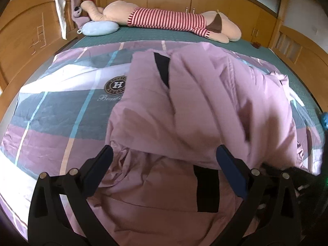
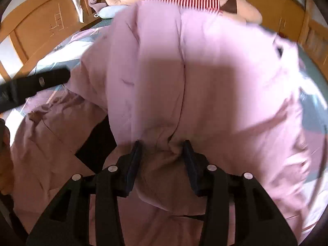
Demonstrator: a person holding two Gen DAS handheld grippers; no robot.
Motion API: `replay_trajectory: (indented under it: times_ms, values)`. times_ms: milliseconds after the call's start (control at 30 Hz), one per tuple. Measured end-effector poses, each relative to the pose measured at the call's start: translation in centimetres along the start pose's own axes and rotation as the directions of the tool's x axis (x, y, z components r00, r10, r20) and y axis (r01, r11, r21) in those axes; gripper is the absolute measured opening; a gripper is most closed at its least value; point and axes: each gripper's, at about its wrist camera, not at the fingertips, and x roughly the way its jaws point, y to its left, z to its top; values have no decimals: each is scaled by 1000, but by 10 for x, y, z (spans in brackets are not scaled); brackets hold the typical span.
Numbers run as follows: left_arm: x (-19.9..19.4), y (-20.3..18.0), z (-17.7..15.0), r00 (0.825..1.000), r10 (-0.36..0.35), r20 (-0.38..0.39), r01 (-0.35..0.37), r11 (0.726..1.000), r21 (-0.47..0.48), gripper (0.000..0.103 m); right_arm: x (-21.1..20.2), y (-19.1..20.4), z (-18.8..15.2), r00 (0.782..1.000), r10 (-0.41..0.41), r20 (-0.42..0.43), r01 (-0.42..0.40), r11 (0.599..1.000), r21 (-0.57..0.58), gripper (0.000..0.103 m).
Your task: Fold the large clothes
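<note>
— Across the bed's (image 1: 205, 35) middle lies the pink garment (image 1: 184, 102); right gripper (image 2: 162, 145) pinches its fold, lifted.
— Left gripper (image 1: 164, 151) gapes wide. Lay that fold flat, edges aligned.

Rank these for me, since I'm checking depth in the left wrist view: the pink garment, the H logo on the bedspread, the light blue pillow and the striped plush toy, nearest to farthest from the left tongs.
1. Pink garment, directly under the open left tongs.
2. H logo, ahead, left.
3. Light blue pillow, far left.
4. Striped plush toy, along the far edge; nearly level with the pillow.
</note>
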Motion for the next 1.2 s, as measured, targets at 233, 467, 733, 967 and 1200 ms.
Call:
replay_trajectory:
  times_ms: [233,467,733,967,1200]
  values:
    - [21,-25,-12,1000,13,-3,-13,996,90,101,-13,-21,7,996,86,8,-86,996,28,54]
    - [33,-39,-19,1000,15,-17,-12,990,139,101,-75,-52,8,966,147,212,-184,969,166,70]
    - [46,-39,-28,998,29,-60,-20,991,135,101,-22,-66,-9,1000,10,22,-15,962,271,62]
    - [39,-35,-24,999,24,-32,-20,994,111,101,-23,-53,-10,999,-52,14,48,971,233,64]
    - [81,-33,-29,984,64,-169,-43,991,123,101,-24,-43,-18,992,-121,21,116,978,171,66]
